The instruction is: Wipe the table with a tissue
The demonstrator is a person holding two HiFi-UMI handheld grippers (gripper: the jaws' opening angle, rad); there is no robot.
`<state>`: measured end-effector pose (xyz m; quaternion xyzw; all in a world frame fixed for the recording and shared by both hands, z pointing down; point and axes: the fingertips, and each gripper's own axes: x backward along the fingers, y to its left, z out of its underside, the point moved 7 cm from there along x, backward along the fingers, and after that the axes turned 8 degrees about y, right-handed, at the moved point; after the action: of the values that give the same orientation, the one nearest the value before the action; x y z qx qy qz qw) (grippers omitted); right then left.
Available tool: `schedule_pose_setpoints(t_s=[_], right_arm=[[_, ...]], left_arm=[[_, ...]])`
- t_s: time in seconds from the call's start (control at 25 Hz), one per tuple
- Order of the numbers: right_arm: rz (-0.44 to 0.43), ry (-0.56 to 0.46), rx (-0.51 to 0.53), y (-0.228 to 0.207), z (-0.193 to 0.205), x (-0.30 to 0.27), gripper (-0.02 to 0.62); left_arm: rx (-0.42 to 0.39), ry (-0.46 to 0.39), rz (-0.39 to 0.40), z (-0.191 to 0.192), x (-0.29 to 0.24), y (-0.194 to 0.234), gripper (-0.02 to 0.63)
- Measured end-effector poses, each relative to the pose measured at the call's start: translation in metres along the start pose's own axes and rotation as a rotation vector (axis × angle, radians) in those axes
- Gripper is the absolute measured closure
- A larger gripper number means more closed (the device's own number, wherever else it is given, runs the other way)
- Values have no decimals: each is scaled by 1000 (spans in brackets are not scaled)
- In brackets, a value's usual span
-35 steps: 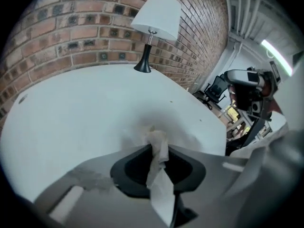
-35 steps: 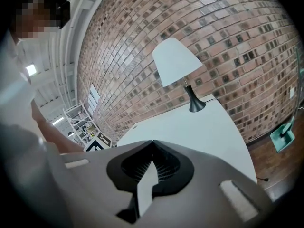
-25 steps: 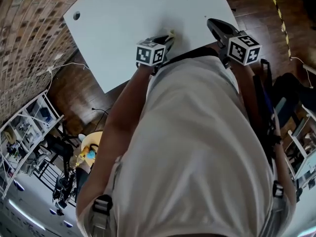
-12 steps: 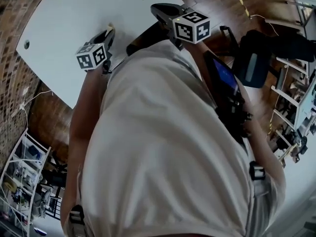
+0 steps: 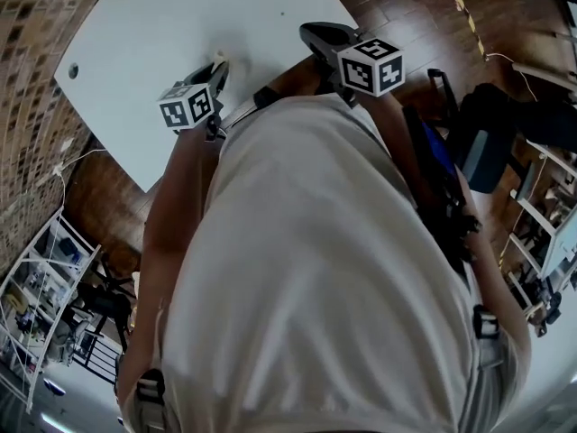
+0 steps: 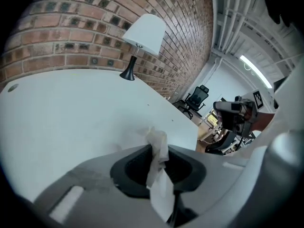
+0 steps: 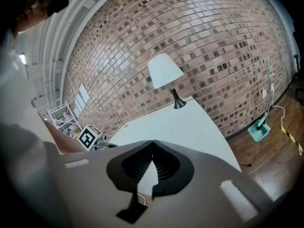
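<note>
A crumpled white tissue (image 6: 160,189) is pinched between the jaws of my left gripper (image 6: 154,148), its top sticking out above the tips. In the head view the left gripper (image 5: 219,69) points down at the white table (image 5: 180,16) near its front edge, with the tissue (image 5: 222,61) at the tips against the tabletop. My right gripper (image 5: 311,32) hovers over the table's near right edge. In its own view the right gripper (image 7: 152,142) has its tips meeting with nothing between them. The person's torso hides the table's front edge.
A white-shaded lamp (image 6: 144,28) on a black base stands at the far end of the table by the brick wall (image 7: 213,42). A cable hole (image 5: 73,70) sits near the table's left corner. A dark chair and bag (image 5: 491,142) stand on the wooden floor to the right.
The head view has swung, so the table sits differently in frame. My right gripper has shifted sideways along the table's edge. The left gripper stays at the tabletop, still holding the tissue.
</note>
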<state>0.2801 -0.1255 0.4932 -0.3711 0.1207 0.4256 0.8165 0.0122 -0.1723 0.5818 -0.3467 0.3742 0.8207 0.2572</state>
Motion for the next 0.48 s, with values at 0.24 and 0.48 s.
schedule_pose_setpoints(t_s=[0.24,0.48], right_arm=[[-30,37,19,-36,-20,9,588],[-25,11,21,-66,-43,20,588]], left_arm=[[-22,-45,2,-36,-27,-24,535],[9,-36,-45,-77,-50,-17,535]])
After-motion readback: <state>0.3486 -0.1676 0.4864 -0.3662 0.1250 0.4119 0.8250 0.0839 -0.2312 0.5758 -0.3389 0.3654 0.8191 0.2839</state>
